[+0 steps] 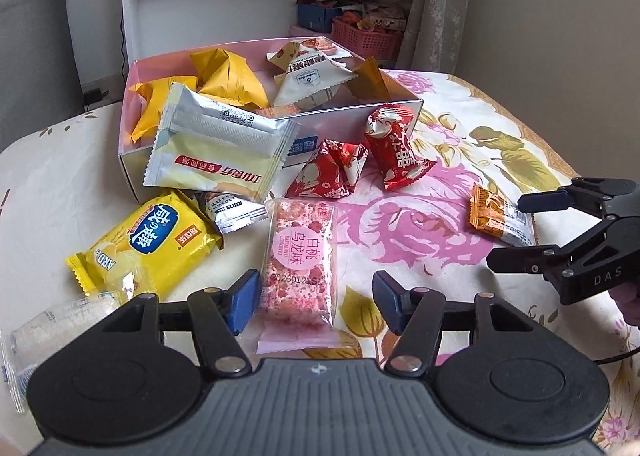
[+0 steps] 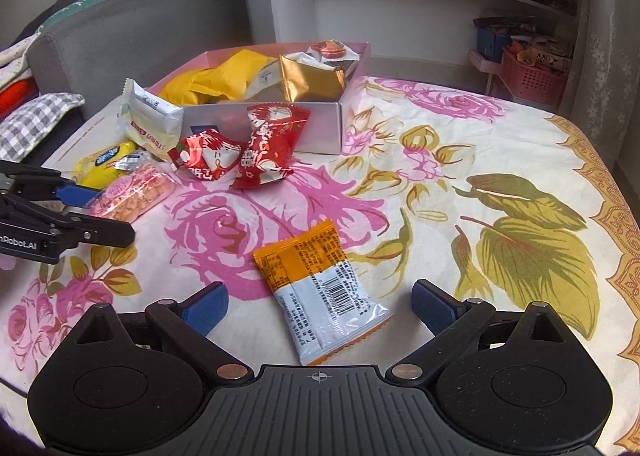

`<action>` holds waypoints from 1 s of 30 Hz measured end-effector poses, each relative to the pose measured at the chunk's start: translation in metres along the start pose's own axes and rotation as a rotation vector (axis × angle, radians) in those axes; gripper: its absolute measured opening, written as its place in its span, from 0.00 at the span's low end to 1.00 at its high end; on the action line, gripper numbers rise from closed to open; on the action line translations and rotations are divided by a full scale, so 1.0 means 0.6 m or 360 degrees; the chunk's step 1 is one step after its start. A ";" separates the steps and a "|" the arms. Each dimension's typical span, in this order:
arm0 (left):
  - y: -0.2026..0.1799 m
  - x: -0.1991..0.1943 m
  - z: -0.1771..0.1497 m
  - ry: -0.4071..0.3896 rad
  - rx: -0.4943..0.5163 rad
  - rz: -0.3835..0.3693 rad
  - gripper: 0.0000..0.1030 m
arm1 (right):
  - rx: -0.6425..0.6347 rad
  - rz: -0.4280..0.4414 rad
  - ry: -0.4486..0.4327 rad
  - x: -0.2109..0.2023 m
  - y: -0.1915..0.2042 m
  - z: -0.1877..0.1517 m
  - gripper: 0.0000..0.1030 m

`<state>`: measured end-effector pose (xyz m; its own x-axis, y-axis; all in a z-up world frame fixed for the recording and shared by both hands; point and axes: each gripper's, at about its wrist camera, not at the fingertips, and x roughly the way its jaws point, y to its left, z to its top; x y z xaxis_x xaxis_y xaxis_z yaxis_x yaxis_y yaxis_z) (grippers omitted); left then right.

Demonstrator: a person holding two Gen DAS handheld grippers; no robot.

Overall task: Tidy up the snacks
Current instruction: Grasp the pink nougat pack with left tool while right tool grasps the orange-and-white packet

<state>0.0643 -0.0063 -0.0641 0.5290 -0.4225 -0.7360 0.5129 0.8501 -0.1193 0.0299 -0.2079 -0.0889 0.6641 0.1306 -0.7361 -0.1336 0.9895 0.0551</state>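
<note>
Left gripper (image 1: 314, 302): fingers half-parted around the near end of the pink peach-oolong snack pack (image 1: 299, 262), one pad beside its edge, the other clear, nothing clamped. Right gripper (image 2: 320, 308): fingers spread, empty, the orange-and-white snack packet (image 2: 320, 292) flat between them on the flowered surface (image 2: 460, 183). Advice: centre each pack, pinch across the middle, then lift toward the pink box (image 1: 400, 111) beyond the fingertips.

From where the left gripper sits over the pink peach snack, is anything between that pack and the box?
Yes. The silver-and-cream packet leans on the box front wall, straight beyond the pink snack, with a small silver packet beside it. The left gripper straddles the pack, pads not yet pressing.
</note>
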 end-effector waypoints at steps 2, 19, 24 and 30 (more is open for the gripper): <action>-0.006 0.001 0.000 -0.0007 0.0011 0.0024 0.56 | -0.0011 0.0026 0.0002 -0.001 0.008 -0.001 0.97; -0.025 0.007 0.005 -0.0027 -0.0035 0.0148 0.44 | -0.0101 -0.0005 0.0011 0.003 0.042 0.011 0.71; -0.030 0.009 0.009 -0.0001 -0.0026 0.0206 0.35 | -0.0121 0.0011 0.0036 0.002 0.054 0.019 0.48; -0.034 0.007 0.013 0.0032 -0.0071 0.0213 0.30 | -0.0125 0.0001 0.0060 0.004 0.068 0.026 0.38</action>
<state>0.0612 -0.0278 -0.0595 0.5769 -0.2986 -0.7603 0.4080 0.9117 -0.0485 0.0378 -0.1665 -0.0781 0.6358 0.1276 -0.7612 -0.1924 0.9813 0.0038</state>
